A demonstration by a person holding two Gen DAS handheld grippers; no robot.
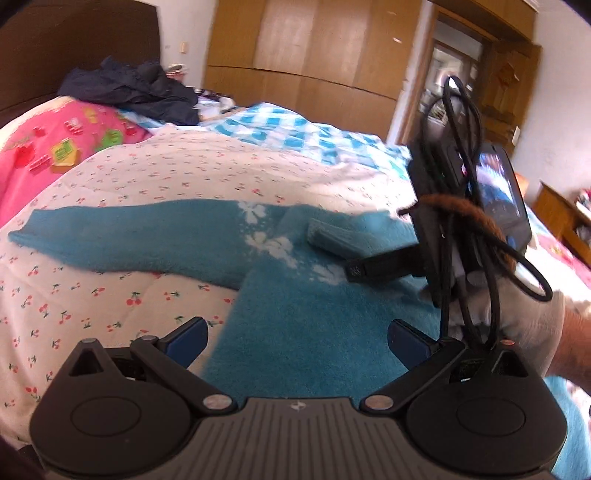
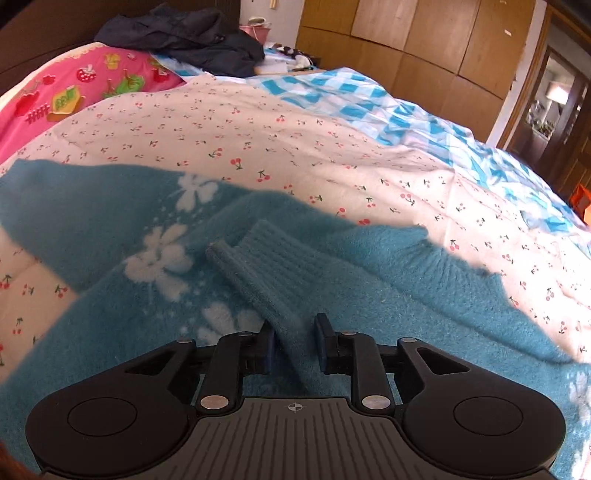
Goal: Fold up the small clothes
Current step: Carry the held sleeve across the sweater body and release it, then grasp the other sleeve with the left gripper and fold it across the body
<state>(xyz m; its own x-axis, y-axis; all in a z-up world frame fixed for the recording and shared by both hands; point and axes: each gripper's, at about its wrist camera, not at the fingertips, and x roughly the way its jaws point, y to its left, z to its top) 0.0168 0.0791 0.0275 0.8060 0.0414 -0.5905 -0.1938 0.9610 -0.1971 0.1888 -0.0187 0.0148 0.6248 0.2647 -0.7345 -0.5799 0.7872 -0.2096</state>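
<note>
We begin at the right tongs (image 2: pixel 294 341), whose 2 blue pads stand a little apart with the ribbed cuff (image 2: pixel 266 273) of a sleeve lying between them; the left pad seems to touch the knit, the right pad shows a thin gap, so we read this as a loose hold at best, not a firm pinch. The left tongs (image 1: pixel 297 338) are spread wide and hold nothing, hovering over the lower body of the teal sweater (image 1: pixel 295 325). That sweater, fuzzy with white flowers, lies flat on a bed, on a cherry-print quilt (image 2: pixel 295 147); 1 sleeve is folded in across the chest, the other sleeve (image 1: pixel 122 236) stretches out sideways. In the left view we see a gloved hand (image 1: pixel 524 317) gripping the right tool. Farther off lie a pink strawberry blanket (image 2: pixel 74 92), a blue checked sheet (image 2: pixel 351 92) and a dark pile of clothes (image 2: pixel 184 33). We judge the risk here to be the cuff springing back or dragging: fuzzy knit may cling to a pad as the tongs pull away, undoing the fold.
</note>
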